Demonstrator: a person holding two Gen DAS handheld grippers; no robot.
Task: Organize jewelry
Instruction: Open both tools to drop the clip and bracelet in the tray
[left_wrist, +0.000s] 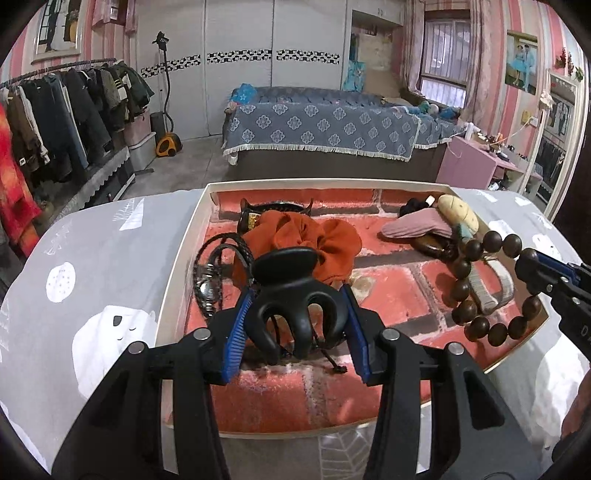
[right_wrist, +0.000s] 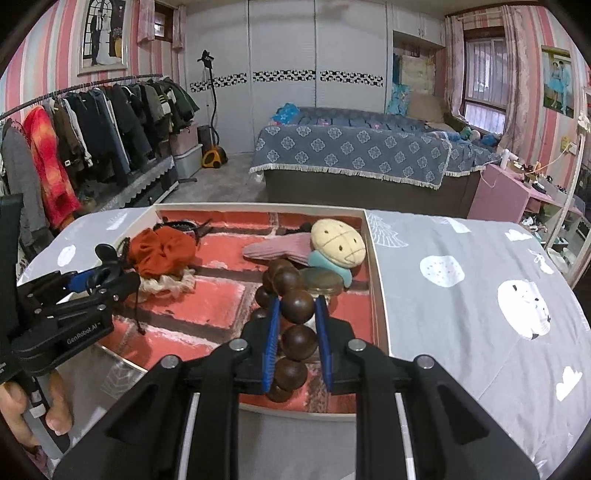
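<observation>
White lettering "GenRobot.AI" readable on black side of left gripper (right_wrist: 96, 277) body, seen from right wrist view near left edge of table. Further white print on same gripper's lower housing, cut off, unreadable. In left wrist view, right gripper (left_wrist: 524, 267) body shows partial white letter "D" at frame's right edge; rest cut off. No other legible text, number or label anywhere.

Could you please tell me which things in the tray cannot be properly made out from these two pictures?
- Watch, left wrist view: dial too small to read; missing from the right wrist view.
- Brown disc, right wrist view: the bead bracelet in the right gripper covers part of it.
- Tray floor under the black claw clip, left wrist view: hidden by the left gripper.
</observation>
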